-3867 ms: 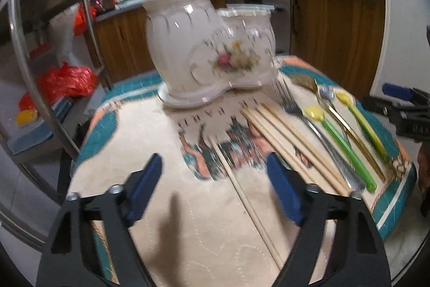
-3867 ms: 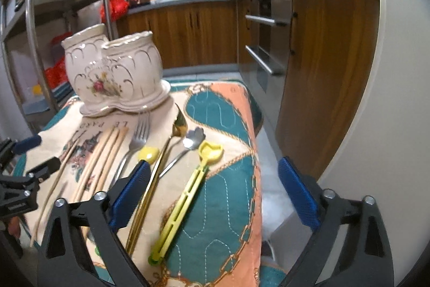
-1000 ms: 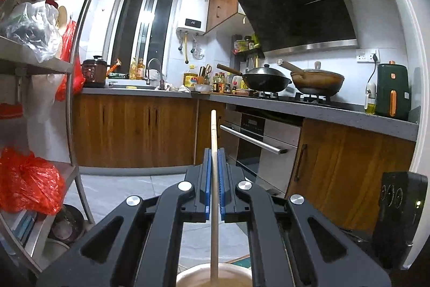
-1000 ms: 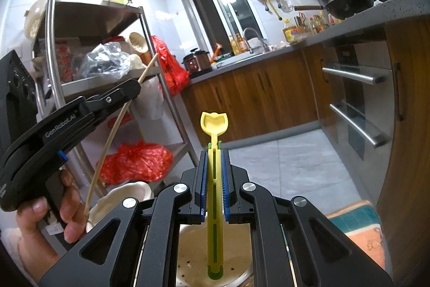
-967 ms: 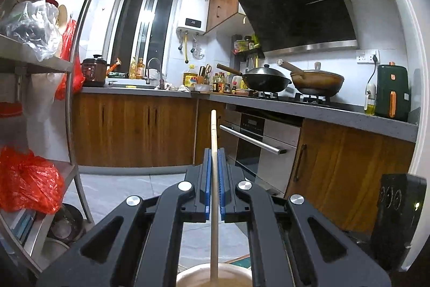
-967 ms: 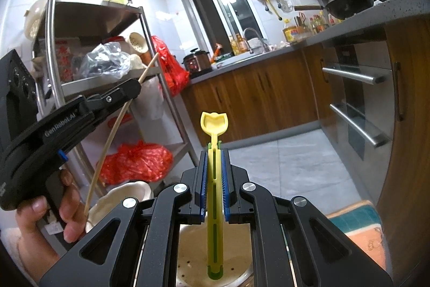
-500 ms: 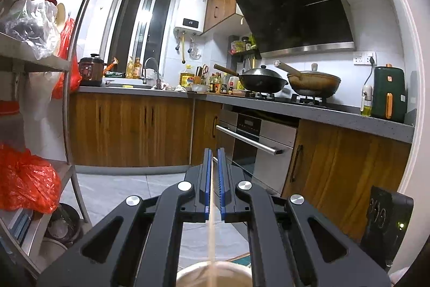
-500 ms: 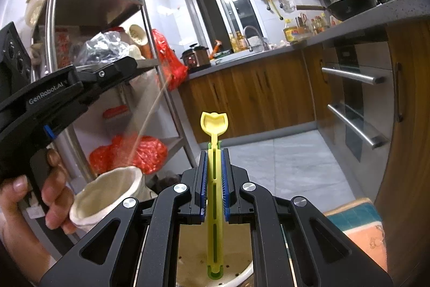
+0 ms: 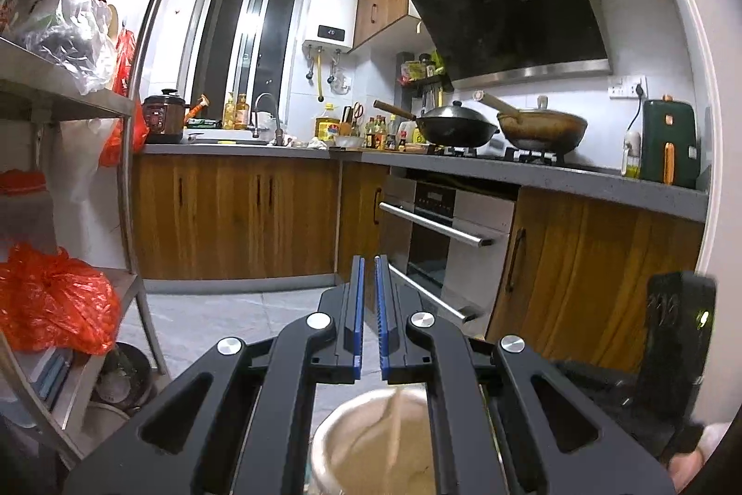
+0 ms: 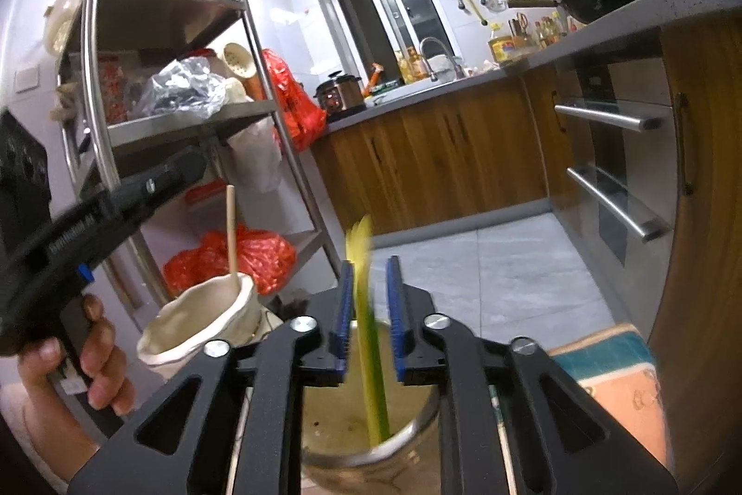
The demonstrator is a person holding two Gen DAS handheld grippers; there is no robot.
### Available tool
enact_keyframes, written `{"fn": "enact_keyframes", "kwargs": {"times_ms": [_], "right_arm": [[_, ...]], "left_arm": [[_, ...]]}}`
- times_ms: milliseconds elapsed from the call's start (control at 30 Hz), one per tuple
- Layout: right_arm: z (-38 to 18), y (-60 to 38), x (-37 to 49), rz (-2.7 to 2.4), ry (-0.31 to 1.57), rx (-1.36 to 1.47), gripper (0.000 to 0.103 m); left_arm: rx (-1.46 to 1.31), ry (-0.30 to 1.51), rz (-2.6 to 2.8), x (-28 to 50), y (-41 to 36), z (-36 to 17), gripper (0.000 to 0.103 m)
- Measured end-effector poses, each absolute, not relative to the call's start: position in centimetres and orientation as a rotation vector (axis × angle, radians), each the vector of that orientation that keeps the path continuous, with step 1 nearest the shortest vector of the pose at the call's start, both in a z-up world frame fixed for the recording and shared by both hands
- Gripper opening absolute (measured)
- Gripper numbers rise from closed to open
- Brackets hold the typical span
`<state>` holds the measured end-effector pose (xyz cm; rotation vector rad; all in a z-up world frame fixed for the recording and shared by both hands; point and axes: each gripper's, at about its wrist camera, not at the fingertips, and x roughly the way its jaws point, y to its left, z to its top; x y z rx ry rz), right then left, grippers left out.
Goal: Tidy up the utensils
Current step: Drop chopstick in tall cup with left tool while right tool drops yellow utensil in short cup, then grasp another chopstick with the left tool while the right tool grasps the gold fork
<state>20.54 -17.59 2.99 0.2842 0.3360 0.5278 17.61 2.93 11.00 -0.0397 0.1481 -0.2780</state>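
Spoon [image 10: 368, 323] loose between parted jaws

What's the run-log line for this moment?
left gripper: open, empty | chopstick: in holder | right gripper: open | yellow-green spoon: released, in holder

Black left gripper [image 9: 368, 314], blue ribbed pads [image 9: 357, 309]. Black right gripper [image 10: 369, 311], same blue pads [image 10: 344, 309]. Blurred yellow-green plastic spoon [image 10: 368, 328] at 12 o'clock. Cream ceramic holder [image 10: 204, 321] at 9 o'clock, pale tan wooden chopstick [image 10: 230, 233]. Teal-and-orange patterned cloth [image 10: 617, 379] at 4 o'clock.
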Motion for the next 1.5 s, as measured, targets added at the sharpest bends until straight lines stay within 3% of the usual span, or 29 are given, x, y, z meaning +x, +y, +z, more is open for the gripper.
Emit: {"fn": "enact_keyframes", "kwargs": {"times_ms": [100,133,167,200,267,333,433,567,933,1500], "right_arm": [[3.7,-18.4,19.2,0.530,0.314,0.296,0.038],[4.1,-18.8,18.6,0.529,0.307,0.295,0.050],[4.4,-19.1,18.2,0.528,0.300,0.292,0.060],[4.9,-19.4,17.5,0.527,0.285,0.285,0.063],[5.8,-20.1,16.2,0.526,0.255,0.271,0.075],[6.5,-20.8,14.9,0.515,0.231,0.262,0.081],[7.0,-21.8,13.3,0.512,0.219,0.264,0.093],[6.9,-23.0,11.1,0.471,0.208,0.243,0.097],[3.4,-23.7,7.2,0.343,0.281,0.113,0.098],[0.2,-26.2,7.7,0.259,0.419,0.147,0.098]], "left_arm": [[-0.021,0.156,-0.261,16.4,3.1,10.7,0.006],[-0.013,0.159,-0.252,15.8,3.2,10.6,0.007],[-0.007,0.161,-0.245,15.5,3.2,10.6,0.013],[-0.001,0.163,-0.238,15.0,3.2,10.5,0.020],[0.007,0.161,-0.214,13.7,3.3,10.2,0.050],[0.002,0.158,-0.201,12.2,3.2,9.8,0.057],[-0.020,0.154,-0.182,10.3,3.3,9.3,0.084],[-0.014,0.132,-0.152,7.3,2.9,8.3,0.098],[0.011,0.219,-0.176,2.5,0.8,4.9,0.098],[0.068,0.567,-0.118,4.7,-1.9,-1.6,0.098]]}}
